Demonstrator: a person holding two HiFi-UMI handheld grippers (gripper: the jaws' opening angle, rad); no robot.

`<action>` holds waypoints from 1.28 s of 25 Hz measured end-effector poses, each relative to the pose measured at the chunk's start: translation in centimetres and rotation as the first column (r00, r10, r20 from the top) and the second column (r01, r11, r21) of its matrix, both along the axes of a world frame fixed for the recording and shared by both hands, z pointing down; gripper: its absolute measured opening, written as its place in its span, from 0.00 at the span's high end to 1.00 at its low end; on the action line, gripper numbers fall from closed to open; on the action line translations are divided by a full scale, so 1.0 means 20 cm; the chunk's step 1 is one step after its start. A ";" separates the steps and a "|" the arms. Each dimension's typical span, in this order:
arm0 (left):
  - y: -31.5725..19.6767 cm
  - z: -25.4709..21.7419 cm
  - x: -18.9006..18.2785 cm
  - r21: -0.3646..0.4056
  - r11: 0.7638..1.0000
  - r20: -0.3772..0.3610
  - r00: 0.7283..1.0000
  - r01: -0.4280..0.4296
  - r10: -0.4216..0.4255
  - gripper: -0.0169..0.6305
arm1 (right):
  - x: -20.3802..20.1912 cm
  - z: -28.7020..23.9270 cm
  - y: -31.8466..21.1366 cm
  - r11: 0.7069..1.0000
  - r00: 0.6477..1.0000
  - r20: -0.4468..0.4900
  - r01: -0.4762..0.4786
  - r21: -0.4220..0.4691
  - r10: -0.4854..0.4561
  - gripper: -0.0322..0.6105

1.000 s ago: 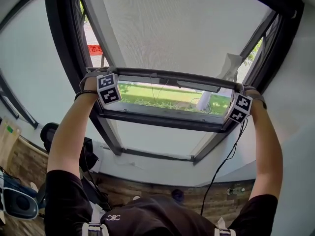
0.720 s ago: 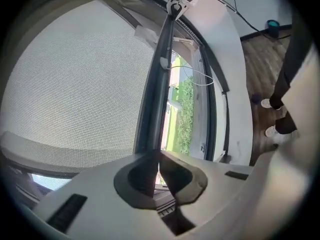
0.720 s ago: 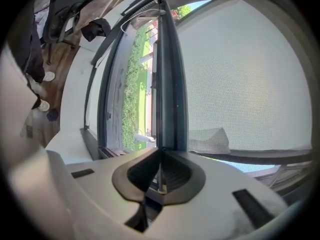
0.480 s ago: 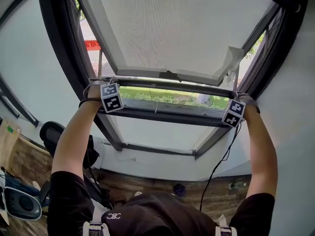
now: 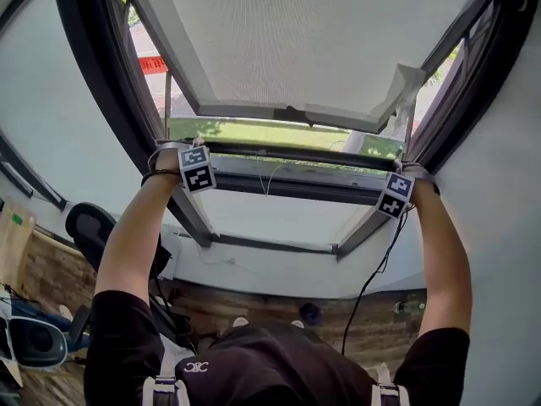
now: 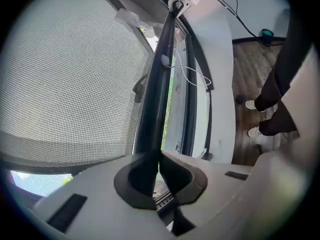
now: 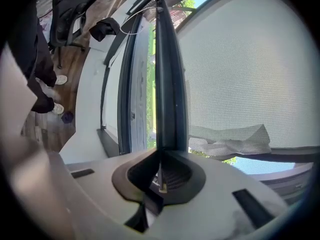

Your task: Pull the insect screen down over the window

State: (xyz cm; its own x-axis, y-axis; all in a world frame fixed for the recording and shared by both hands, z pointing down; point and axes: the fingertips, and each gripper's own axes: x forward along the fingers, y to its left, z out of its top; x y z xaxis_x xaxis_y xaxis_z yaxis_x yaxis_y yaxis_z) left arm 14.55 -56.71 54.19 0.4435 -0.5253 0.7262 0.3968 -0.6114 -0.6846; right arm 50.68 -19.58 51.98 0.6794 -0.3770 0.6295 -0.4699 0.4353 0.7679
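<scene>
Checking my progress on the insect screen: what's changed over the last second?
The left gripper and right gripper have drawn the screen's pull bar downward, closer to the lower window frame. Both stay shut on the bar's ends.

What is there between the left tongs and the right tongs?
The insect screen's dark pull bar runs from the left tongs to the right tongs, each shut on one end; the head view shows it.
</scene>
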 end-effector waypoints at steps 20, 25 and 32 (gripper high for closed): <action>0.01 0.61 -0.01 -0.075 0.996 0.122 0.992 0.050 -0.041 0.95 | -0.01 0.60 0.01 0.992 0.999 0.046 -0.017 -0.125 0.022 0.91; -0.01 0.68 0.01 -0.067 0.996 0.095 0.994 0.062 -0.055 0.95 | 0.01 0.68 0.00 0.992 0.999 0.028 -0.018 -0.123 0.022 0.91; -0.01 0.82 0.01 -0.073 0.994 0.076 0.994 0.084 -0.079 0.95 | 0.01 0.82 0.00 0.990 0.999 0.005 -0.042 -0.133 0.043 0.91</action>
